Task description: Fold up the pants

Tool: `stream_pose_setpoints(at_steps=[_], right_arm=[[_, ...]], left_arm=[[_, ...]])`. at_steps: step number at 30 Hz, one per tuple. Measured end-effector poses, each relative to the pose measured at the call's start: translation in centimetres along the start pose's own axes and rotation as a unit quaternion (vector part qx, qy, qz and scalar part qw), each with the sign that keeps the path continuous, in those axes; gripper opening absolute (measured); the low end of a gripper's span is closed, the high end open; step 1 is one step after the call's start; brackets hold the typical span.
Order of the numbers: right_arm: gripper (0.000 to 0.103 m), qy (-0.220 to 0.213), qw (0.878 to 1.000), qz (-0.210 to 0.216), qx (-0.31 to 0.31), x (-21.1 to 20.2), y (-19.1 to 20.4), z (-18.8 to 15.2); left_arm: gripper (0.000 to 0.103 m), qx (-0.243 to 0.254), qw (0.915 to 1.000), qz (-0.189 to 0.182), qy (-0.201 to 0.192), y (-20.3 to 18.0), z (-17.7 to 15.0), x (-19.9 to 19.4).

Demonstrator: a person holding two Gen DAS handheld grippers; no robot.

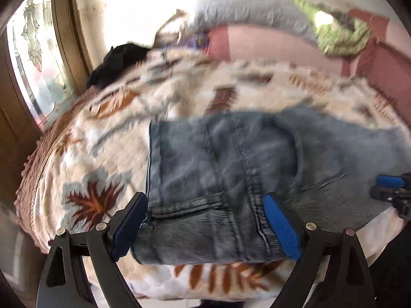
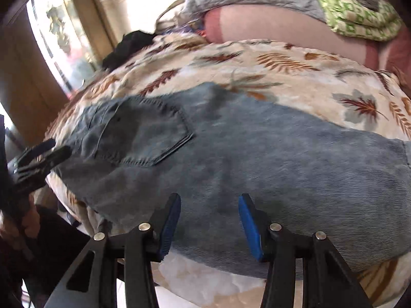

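Blue-grey jeans lie folded lengthwise on a leaf-patterned blanket. My left gripper hovers over the hem end near the bed's front edge. Its jaws are spread wide, one finger at the hem's left edge and one over the seam, and the pads are not pressing. In the right wrist view the jeans stretch across, with the back pocket at the left. My right gripper stands open above the cloth, holding nothing. Each gripper shows in the other's view: the right gripper at the right edge, the left gripper at the left.
A grey pillow, a green patterned cloth and a pink sheet lie at the back of the bed. A black garment sits at the back left. A wooden door with glass stands to the left.
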State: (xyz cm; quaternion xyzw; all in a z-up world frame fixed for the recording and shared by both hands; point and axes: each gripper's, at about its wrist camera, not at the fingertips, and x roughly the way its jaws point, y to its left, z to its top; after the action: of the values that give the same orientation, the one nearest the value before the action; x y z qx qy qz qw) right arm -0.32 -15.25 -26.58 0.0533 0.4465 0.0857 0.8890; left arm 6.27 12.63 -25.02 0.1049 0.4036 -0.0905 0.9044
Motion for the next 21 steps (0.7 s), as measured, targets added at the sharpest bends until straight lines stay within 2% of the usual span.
stream_pose_setpoints(at_steps=[2, 5, 9, 12, 16, 18, 21], right_arm=[[0.051, 0.003, 1.0, -0.009, -0.013, 0.7, 0.6, -0.9], [0.051, -0.024, 0.997, -0.036, -0.064, 0.4, 1.6, -2.6], [0.052, -0.037, 0.996, -0.041, -0.072, -0.3, 1.1, -4.2], [0.052, -0.038, 0.997, -0.03, -0.066, -0.6, 0.4, -4.5], [0.052, -0.026, 0.998, -0.023, -0.049, -1.4, -0.5, -4.1], [0.052, -0.027, 0.999, -0.018, -0.022, -2.5, -1.7, -4.0], [0.052, -0.051, 0.998, -0.033, 0.014, -4.6, -4.4, -3.9]], left_arm=[[0.094, 0.005, 0.9992, 0.004, 0.039, -0.2, -0.2, 1.7], [0.102, 0.002, 0.9985, 0.018, 0.052, -0.3, 0.1, 2.6], [0.103, -0.042, 0.9965, 0.005, 0.072, 0.3, -0.1, 3.4], [0.103, -0.076, 0.9938, 0.012, 0.081, 0.5, -0.3, 3.2], [0.103, -0.09, 0.9928, 0.062, 0.048, -1.3, -1.3, 0.0], [0.103, -0.087, 0.9937, 0.066, 0.026, -2.5, -1.4, -1.9], [0.103, -0.085, 0.9946, 0.057, 0.014, -3.9, -1.0, -4.2]])
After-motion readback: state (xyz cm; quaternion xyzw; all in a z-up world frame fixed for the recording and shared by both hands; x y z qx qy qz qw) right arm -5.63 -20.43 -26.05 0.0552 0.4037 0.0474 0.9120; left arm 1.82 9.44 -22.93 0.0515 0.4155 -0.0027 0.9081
